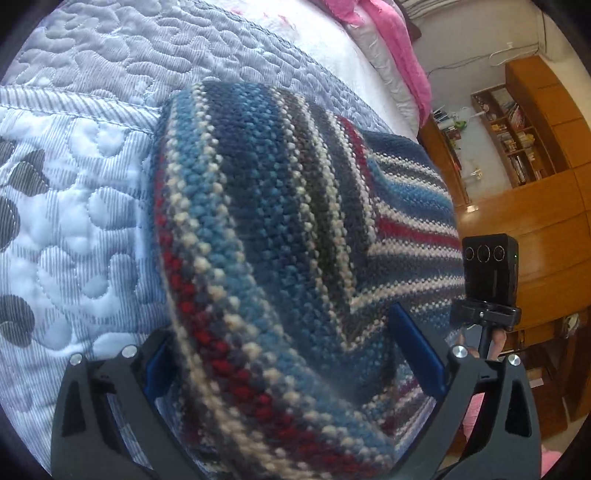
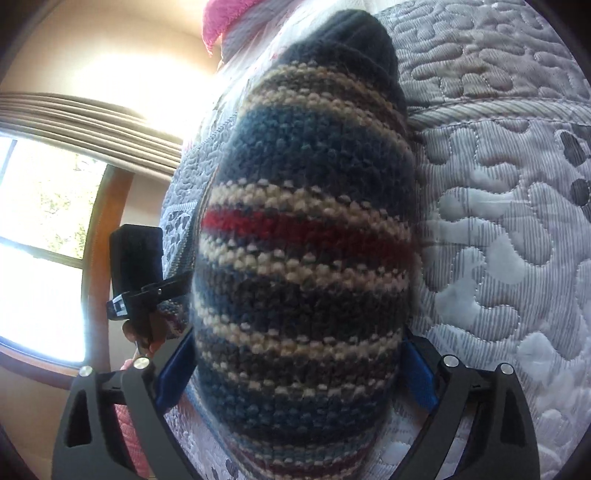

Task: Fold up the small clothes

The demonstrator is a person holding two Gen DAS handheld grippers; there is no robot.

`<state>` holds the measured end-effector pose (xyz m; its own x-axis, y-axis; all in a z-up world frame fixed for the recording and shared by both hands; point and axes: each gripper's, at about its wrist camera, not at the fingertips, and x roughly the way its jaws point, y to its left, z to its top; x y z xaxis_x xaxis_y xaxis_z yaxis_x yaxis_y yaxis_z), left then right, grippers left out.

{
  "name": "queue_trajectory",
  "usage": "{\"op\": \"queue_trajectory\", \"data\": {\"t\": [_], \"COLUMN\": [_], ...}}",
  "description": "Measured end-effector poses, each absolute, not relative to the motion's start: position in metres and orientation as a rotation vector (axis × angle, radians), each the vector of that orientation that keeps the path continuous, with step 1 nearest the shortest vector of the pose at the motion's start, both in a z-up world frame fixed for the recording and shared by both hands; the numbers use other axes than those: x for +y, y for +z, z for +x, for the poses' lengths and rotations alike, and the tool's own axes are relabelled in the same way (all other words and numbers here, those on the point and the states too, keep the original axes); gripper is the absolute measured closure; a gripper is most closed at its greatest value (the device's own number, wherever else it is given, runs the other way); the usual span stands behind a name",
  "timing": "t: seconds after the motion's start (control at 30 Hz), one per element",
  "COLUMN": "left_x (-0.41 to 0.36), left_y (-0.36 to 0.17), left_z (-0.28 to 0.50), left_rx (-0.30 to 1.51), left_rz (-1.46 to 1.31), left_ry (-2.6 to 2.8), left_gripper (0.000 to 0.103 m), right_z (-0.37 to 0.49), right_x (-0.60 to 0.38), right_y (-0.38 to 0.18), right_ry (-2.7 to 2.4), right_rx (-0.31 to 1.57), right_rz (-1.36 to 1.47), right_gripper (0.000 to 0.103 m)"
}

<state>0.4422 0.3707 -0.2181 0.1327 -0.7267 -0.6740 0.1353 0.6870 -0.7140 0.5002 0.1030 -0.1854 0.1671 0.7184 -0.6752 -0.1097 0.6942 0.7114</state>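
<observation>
Quilted bed (image 1: 74, 184); both grippers (image 1: 295, 354) (image 2: 295, 369) grip striped knit (image 1: 258, 221).

Striped knit garment (image 1: 280, 236), prob. draped mid-air

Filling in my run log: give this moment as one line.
stage: fold underway | left gripper: shut on striped knit garment | right gripper: shut on it | surface: quilted bedspread

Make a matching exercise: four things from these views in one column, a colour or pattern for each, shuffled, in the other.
Things:
1. knitted garment
2. bedspread
3. blanket
4. bookshelf

Colours:
A. pink
B. brown wood
C. blue, white and red stripes
D. pale grey quilting

Pairs: 1-C, 2-D, 3-A, 4-B
</observation>
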Motion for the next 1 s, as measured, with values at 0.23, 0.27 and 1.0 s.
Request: {"op": "queue_trajectory", "data": {"t": [0.23, 0.27, 1.0], "left_x": [0.359, 0.355, 0.172], "left_y": [-0.207, -0.203, -0.178], "left_z": [0.420, 0.416, 0.282], "left_rx": [1.245, 1.233, 1.224], "left_rz": [-0.570, -0.573, -0.464], "left_ry": [-0.719, -0.728, -0.818], "left_gripper": [0.056, 0.057, 0.058], "right_z": [0.484, 0.481, 0.323], "right_x": [0.102, 0.100, -0.079], "right_y": [-0.163, -0.159, -0.172], "right_ry": [0.694, 0.701, 0.604], "right_rx": [1.226, 1.219, 1.258], "right_rz": [0.559, 0.561, 0.653], "right_gripper": [0.040, 0.040, 0.039]}}
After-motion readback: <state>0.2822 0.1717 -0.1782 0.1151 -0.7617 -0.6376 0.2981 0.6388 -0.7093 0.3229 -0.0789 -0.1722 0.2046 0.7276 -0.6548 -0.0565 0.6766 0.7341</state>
